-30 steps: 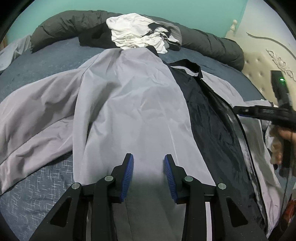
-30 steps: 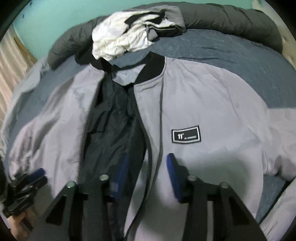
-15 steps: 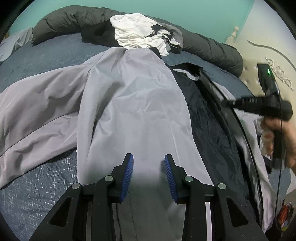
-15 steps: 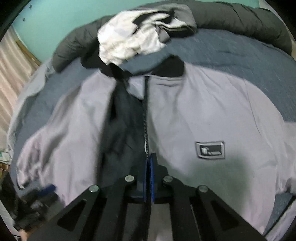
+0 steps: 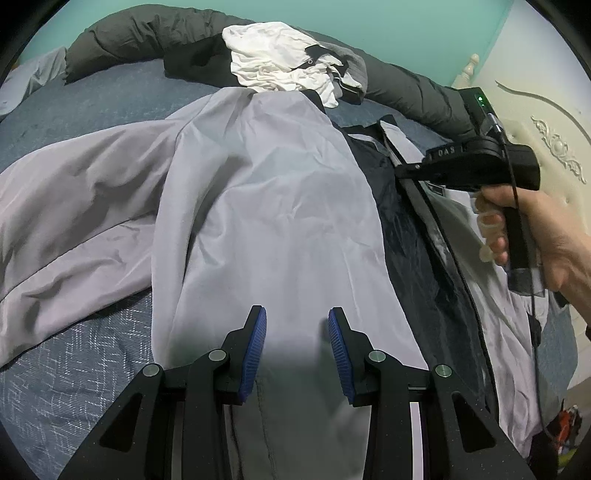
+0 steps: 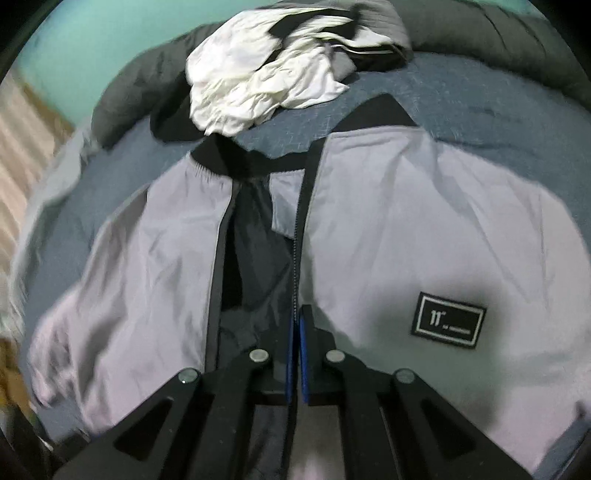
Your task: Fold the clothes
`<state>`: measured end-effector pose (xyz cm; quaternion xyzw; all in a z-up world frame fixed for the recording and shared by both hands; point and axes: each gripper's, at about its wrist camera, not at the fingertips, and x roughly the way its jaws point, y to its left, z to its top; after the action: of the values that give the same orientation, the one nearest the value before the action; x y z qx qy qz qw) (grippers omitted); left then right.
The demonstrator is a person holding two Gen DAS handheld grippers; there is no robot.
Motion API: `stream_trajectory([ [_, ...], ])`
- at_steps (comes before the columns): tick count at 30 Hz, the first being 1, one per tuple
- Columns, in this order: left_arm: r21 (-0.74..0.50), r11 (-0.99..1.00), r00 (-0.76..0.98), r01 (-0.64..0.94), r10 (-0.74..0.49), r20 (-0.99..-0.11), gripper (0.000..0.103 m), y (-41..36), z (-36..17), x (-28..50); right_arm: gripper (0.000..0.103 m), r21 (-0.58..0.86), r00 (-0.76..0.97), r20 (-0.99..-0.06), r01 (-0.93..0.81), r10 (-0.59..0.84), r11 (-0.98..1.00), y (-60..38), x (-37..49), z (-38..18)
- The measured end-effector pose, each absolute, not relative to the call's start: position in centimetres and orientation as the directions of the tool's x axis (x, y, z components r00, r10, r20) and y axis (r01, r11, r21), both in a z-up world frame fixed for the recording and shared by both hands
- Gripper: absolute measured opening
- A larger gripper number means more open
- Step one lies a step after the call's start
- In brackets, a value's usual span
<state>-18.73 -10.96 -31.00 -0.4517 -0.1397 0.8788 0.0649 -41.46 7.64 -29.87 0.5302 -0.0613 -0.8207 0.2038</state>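
A blue bedspread [image 5: 92,107] covers the bed. A dark grey duvet [image 5: 140,33] lies rolled along its far edge, against a teal wall [image 5: 388,18]. A cream headboard [image 5: 554,122] with carved ornament stands at the right. Striped curtains [image 6: 22,147] hang at the left.

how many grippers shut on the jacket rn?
1. The right gripper is shut on the jacket's zipper edge at the open front. The left gripper hangs open over the jacket's other front panel, holding nothing.
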Motion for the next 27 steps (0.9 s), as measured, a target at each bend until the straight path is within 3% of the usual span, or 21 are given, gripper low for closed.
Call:
stream_trajectory([
  [3, -0.306, -0.952, -0.584, 0.008, 0.244, -0.774, 0.038, -10.9, -30.9, -18.7, 0.007, 0.306, -0.366, -0.840, 0.288, -0.400, -0.907, 7.8, -41.7, -29.5],
  [5, -0.311, -0.950, -0.585, 0.010, 0.247, -0.773, 0.038, -11.0, -30.8, -18.7, 0.021, 0.256, -0.401, -0.836, 0.321, -0.375, -0.912, 8.1, -41.0, -28.3],
  [7, -0.315, -0.949, -0.589, 0.008, 0.250, -0.769, 0.038, -10.8, -30.6, -18.8, 0.042, 0.239, -0.433, -0.821, 0.333, -0.373, -0.912, 9.3, -39.8, -26.9],
  [12, -0.369, -0.928, -0.603, -0.046, 0.320, -0.731, 0.038, -9.0, -29.1, -18.7, 0.043, 0.274, -0.499, -0.762, 0.328, -0.412, -0.904, 14.3, -34.2, -24.5],
  [17, -0.488, -0.865, -0.545, -0.119, 0.468, -0.696, 0.038, -5.3, -28.8, -19.1, 0.045, 0.349, -0.561, -0.704, 0.261, -0.435, -0.900, 20.0, -27.4, -24.5],
  [27, -0.514, -0.833, -0.437, -0.203, 0.547, -0.714, 0.038, 1.5, -30.5, -18.9, 0.046, 0.394, -0.601, -0.680, 0.183, -0.419, -0.901, 24.9, -19.7, -27.0],
])
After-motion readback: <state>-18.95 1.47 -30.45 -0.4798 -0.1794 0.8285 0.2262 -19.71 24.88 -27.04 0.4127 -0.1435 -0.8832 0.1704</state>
